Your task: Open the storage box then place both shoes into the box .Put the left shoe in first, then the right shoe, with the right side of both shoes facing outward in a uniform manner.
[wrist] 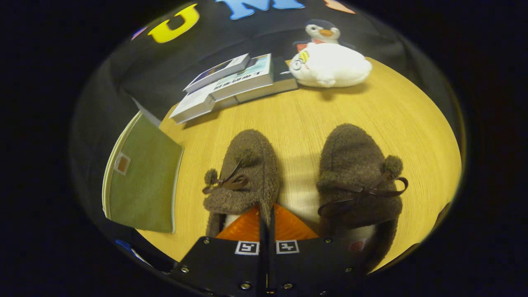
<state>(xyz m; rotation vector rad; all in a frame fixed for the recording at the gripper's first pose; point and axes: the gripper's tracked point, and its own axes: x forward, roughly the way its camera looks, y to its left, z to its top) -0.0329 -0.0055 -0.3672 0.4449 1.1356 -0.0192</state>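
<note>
While the gripper (267, 214) pinches the left shoe's (243, 173) collar, its body hides both shoes' heels.

You see a warmly lit wooden surface (313, 119) with soft shadows beneath the shoes (359, 173) and books (235, 84), strong fisheye bending near the edges, and slightly blurred fingers (266, 231) pressed together.

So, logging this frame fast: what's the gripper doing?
Gripper: shut, fingers pinching the inner edge of the left-hand shoe.
</note>
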